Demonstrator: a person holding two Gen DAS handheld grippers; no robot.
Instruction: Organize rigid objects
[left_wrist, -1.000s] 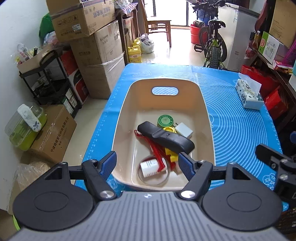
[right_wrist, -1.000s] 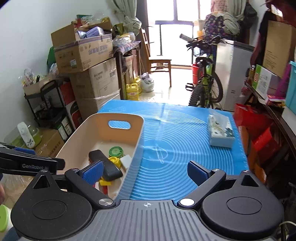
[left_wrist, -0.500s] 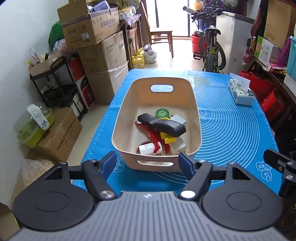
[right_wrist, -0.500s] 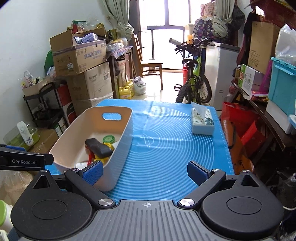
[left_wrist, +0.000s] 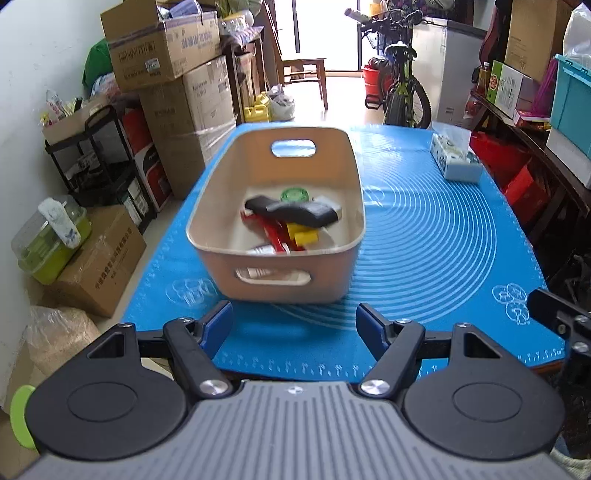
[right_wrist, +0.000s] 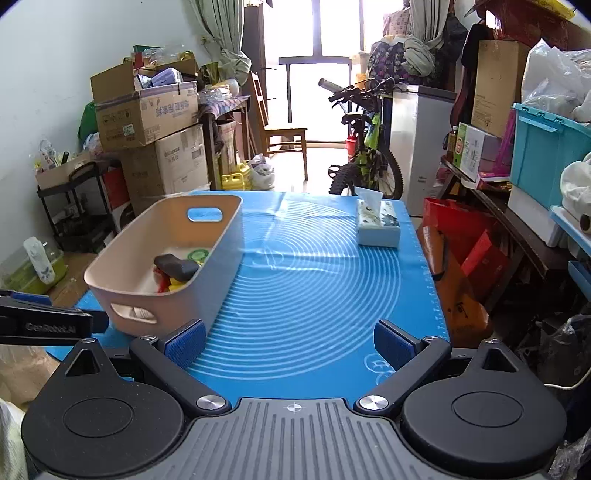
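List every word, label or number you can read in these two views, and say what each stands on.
"GenRobot.AI": on the side of the left tool, seen in the right wrist view.
Cardboard boxes: printed characters and labels, too blurred to read.
Items in the beige basket: no readable text.

White lettering "GenRobot.AI" runs along the black left gripper (right_wrist: 48, 326), seen from the right wrist. The print on the stacked brown cardboard boxes (right_wrist: 147, 110) is too blurred to read.

The basket (left_wrist: 207, 206) sat on the mat's (left_wrist: 436, 236) left half, holding 1 black case (left_wrist: 295, 212) atop smaller items; the tissue box (right_wrist: 376, 223) lay far right.
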